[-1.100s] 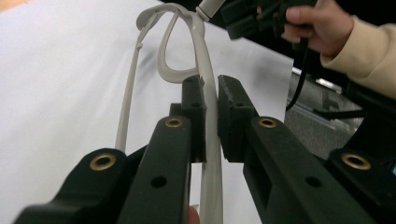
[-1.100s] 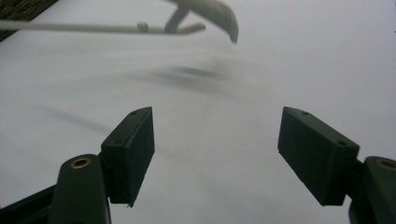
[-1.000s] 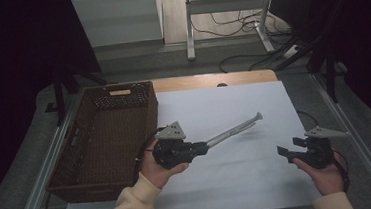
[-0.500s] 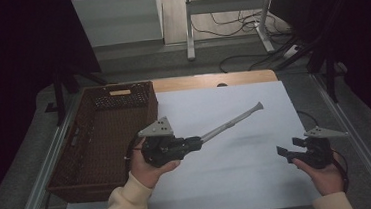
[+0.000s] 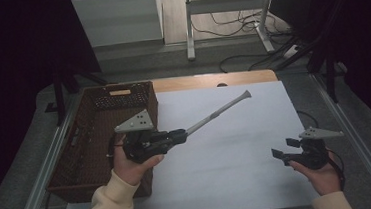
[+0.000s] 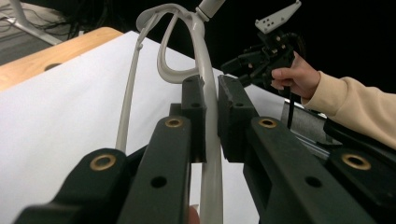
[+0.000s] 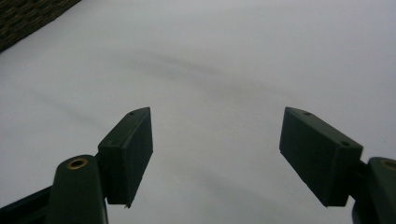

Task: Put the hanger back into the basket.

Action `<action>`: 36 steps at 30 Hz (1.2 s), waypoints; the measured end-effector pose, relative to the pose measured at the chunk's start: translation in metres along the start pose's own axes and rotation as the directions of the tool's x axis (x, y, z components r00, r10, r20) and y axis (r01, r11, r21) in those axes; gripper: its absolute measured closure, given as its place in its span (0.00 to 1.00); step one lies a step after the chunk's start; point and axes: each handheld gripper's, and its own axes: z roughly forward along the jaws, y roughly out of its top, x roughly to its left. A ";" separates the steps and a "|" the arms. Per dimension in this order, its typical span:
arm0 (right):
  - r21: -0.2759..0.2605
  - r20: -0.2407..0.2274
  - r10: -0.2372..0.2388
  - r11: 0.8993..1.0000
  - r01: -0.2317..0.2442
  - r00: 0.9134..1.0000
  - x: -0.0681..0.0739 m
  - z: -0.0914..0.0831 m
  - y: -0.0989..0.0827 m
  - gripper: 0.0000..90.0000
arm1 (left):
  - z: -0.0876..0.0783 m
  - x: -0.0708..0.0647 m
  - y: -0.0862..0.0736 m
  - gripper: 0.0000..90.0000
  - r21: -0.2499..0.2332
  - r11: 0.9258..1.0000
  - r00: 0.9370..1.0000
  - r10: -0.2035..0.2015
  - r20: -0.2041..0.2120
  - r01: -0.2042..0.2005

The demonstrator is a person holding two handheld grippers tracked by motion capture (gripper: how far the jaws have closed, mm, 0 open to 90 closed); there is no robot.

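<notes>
White tabletop [image 5: 237, 145] under dim light, dark room all round, cables on the floor beyond. Left gripper [image 5: 176, 135] is clamped tight on a long pale-grey tool [image 5: 219, 113], looks like a shoehorn or reaching stick with a looped handle end. In the left gripper view the jaws pinch its stem [image 6: 208, 116] squarely, the loop arching just past them. The tool juts up and away from the wicker basket [image 5: 91, 142], lifted clear of the tabletop, its flared tip farthest from the basket. The grip near one end gives the hand leverage to swing it, and the basket sits right beside that hand, so a drop-in looks likely. Far across from the basket, the right gripper [image 5: 282, 149] hangs low over bare white surface, jaws spread wide, holding nothing, parked out of the way.
</notes>
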 end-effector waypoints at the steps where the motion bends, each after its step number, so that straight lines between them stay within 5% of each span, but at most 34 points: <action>1: 0.001 -0.010 -0.005 1.000 0.005 1.000 0.001 0.000 0.000 0.28 | -0.003 0.001 0.000 0.91 -0.005 1.000 1.000 0.000 -0.002 0.000; 9: 0.015 -0.052 -0.030 0.999 0.031 0.998 0.005 0.004 0.000 0.28 | -0.030 0.007 0.003 0.91 -0.051 0.999 1.000 -0.017 -0.021 0.016; 23: 0.026 -0.050 -0.035 0.999 0.036 0.998 0.005 0.006 0.000 0.28 | -0.078 0.020 0.002 0.91 -0.106 0.994 0.996 -0.043 -0.072 0.035; 36: 0.034 -0.049 -0.039 0.999 0.040 0.998 0.005 0.007 0.000 0.28 | -0.106 0.038 -0.013 0.91 -0.133 0.989 0.991 -0.080 -0.103 0.066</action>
